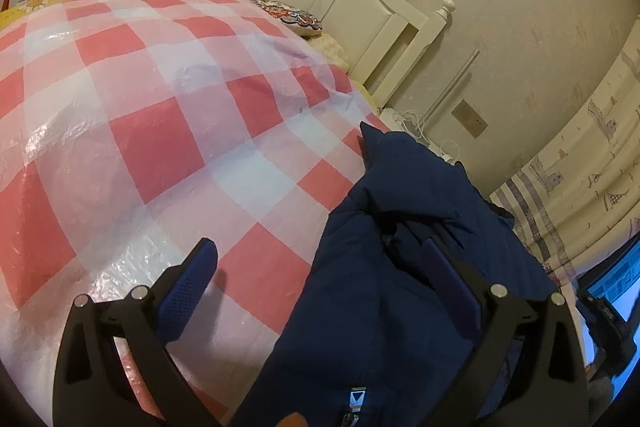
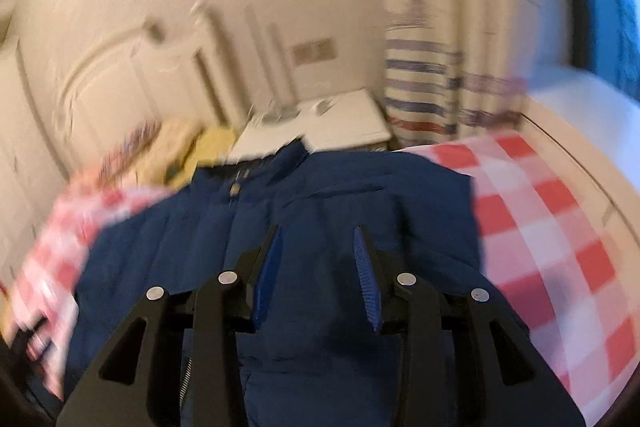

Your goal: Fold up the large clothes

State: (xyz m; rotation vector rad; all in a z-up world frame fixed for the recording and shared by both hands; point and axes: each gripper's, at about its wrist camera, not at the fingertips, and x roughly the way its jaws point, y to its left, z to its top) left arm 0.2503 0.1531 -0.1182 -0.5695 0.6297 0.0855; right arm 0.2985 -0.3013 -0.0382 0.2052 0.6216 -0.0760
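Your left gripper [image 1: 320,271] was spread wide, one finger buried in a jacket [image 1: 400,267] fold, clamping nothing, so it looked placed to catch an edge. Your right gripper [image 2: 318,263] hung parted, empty, above the jacket [image 2: 320,195], which lay collar-away on the checked sheet [image 1: 160,107] for folding.
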